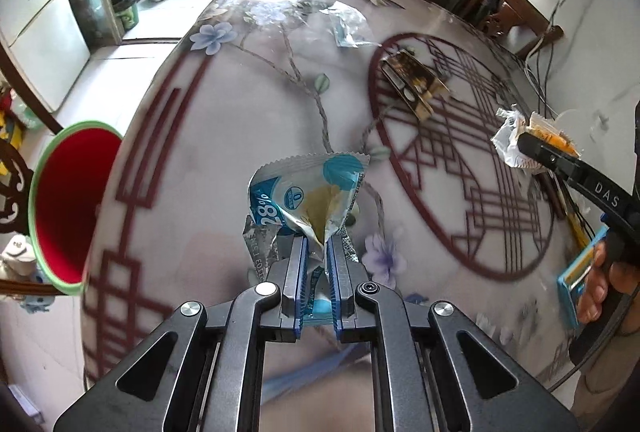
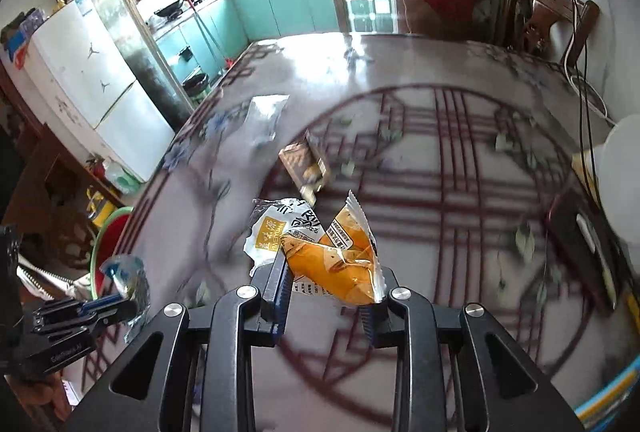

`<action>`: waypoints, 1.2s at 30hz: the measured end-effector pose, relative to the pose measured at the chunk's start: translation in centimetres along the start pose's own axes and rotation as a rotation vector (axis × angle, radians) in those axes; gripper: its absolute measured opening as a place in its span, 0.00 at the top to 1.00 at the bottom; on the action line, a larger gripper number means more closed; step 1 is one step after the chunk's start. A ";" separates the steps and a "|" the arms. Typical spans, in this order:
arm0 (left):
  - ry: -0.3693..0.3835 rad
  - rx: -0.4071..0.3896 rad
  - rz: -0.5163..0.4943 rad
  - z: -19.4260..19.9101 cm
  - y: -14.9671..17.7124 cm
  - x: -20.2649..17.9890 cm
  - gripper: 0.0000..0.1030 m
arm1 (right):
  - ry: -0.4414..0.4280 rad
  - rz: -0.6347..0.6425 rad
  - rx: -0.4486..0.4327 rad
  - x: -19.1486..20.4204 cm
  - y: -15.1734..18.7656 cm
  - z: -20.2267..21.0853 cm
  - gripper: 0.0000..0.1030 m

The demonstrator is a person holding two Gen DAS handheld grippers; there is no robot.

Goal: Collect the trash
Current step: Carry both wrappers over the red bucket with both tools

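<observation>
Each hand-held gripper is clamped on a wrapper, the left [image 1: 316, 252] on a blue one [image 1: 308, 192], the right [image 2: 328, 272] on an orange one [image 2: 332, 252], both above the surface [image 1: 240, 120] beside the red bin [image 1: 68, 200], while a clear wrapper [image 1: 346, 22] and brown packet [image 1: 412, 80] remain farther away.

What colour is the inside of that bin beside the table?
Red inside, with a light green rim; the bin shows best in the left wrist view.
</observation>
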State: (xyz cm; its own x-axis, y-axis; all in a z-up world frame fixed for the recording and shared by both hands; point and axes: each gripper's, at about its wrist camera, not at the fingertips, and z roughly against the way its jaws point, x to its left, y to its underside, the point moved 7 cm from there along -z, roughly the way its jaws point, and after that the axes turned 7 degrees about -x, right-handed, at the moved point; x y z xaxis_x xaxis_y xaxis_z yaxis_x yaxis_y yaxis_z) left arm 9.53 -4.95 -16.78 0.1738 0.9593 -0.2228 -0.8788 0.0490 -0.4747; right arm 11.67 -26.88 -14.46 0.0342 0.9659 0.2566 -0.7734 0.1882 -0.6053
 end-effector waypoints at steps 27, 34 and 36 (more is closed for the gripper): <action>0.046 -0.001 0.002 2.4 0.4 9.1 0.91 | 0.017 0.042 0.031 12.8 2.0 0.0 0.73; 0.016 -0.008 0.032 3.0 -0.1 13.8 0.91 | 0.000 0.066 0.037 17.3 2.0 -1.0 0.73; 0.008 -0.009 0.041 3.2 -0.2 15.2 0.91 | -0.003 0.070 0.040 18.3 2.0 -1.3 0.73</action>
State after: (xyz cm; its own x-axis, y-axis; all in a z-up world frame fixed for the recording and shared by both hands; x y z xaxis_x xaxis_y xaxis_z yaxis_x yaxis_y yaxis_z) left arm 10.97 10.53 -17.36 0.1418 0.9580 -0.2491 -0.8813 0.0076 -0.4724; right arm 11.59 -8.54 -11.99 -0.0225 0.9759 0.2171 -0.7983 0.1132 -0.5915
